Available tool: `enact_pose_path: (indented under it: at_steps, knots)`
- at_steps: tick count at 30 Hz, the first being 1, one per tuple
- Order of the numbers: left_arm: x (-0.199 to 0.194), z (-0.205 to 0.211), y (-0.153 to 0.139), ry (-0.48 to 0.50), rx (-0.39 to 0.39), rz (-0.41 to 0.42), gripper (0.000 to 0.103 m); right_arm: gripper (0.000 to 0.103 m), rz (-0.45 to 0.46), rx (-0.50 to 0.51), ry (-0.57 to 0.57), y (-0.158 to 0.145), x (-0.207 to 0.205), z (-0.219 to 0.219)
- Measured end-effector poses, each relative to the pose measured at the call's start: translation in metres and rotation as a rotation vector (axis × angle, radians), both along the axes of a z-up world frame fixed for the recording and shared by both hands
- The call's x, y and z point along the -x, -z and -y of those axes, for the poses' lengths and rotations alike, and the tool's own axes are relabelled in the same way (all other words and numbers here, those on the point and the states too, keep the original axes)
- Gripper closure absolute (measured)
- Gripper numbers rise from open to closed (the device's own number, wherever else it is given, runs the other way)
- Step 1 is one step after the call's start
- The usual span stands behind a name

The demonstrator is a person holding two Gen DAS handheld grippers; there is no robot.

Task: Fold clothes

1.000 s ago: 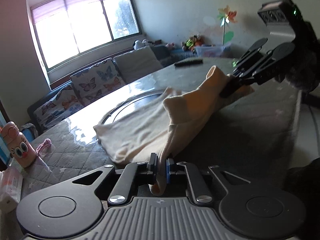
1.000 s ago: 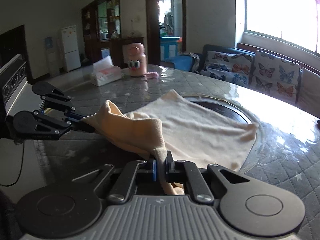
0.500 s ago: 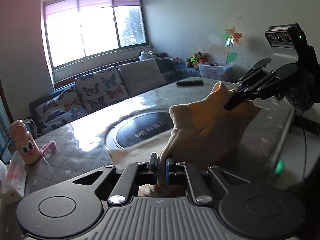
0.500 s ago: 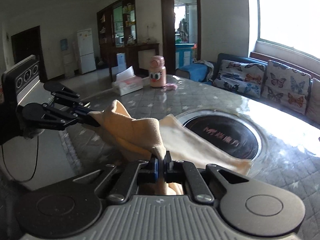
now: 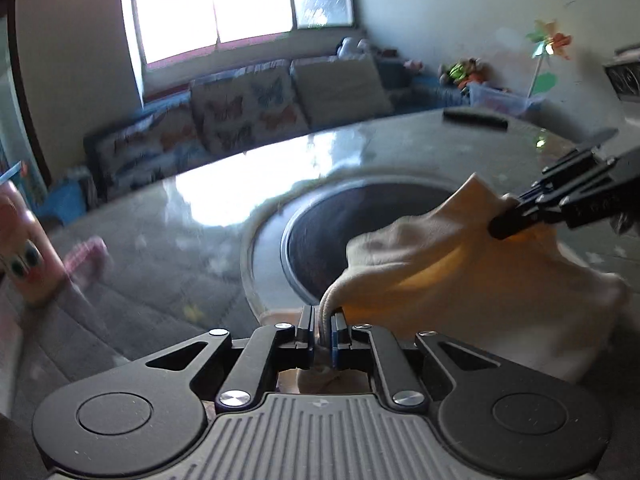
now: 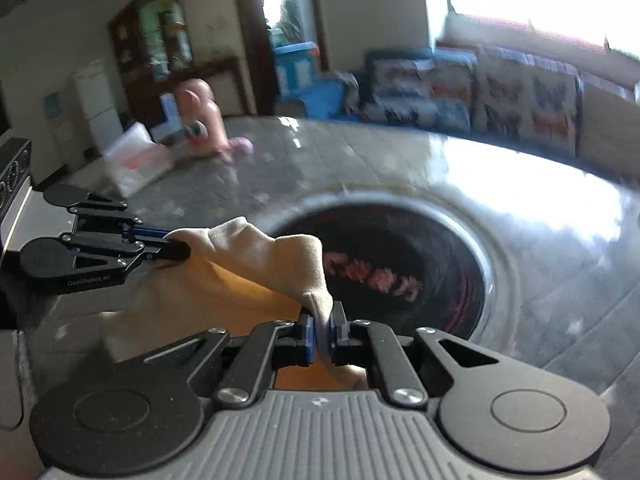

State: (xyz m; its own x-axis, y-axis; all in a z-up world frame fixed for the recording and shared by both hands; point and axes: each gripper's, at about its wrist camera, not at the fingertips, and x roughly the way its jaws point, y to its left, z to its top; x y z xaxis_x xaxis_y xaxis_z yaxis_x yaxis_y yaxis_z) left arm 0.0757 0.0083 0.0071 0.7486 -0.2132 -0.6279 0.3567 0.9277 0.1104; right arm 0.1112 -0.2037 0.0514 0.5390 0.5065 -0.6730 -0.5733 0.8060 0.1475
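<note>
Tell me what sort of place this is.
Most likely a home living room: a sofa with butterfly cushions under a big window, toys along the wall, and a fridge through the far side.

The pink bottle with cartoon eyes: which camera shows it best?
Neither shows it well. The right wrist view has the whole pink bottle in frame, far across the table and blurred. The left wrist view shows it closer but cut off at the picture's edge.
</note>
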Motion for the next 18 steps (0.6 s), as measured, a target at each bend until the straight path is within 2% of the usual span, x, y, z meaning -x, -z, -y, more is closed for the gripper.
enact_pose_path:
  at_steps: [3,5,6,10,13,18]
  knots:
    - [-0.006,-0.001,0.010,-0.026,-0.002,-0.003,0.090,0.087,-0.009,0.026,0.067,0.022,-0.010,0.000]
    - [-0.006,-0.002,0.008,-0.041,0.005,-0.003,0.083,0.082,-0.024,0.010,0.116,0.031,-0.013,0.009]
    - [-0.004,-0.004,0.005,-0.047,0.003,0.006,0.083,0.079,-0.022,0.004,0.131,0.031,-0.012,0.013]
    - [0.002,-0.014,-0.006,-0.081,0.024,0.020,0.083,0.079,0.026,-0.019,0.173,0.018,-0.001,0.031]
    - [0.008,-0.013,-0.017,-0.082,0.031,0.046,0.083,0.079,0.054,-0.029,0.171,0.008,0.009,0.038]
    - [0.012,0.012,-0.026,-0.008,0.043,0.043,0.084,0.084,0.015,-0.032,0.120,0.011,0.008,0.026]
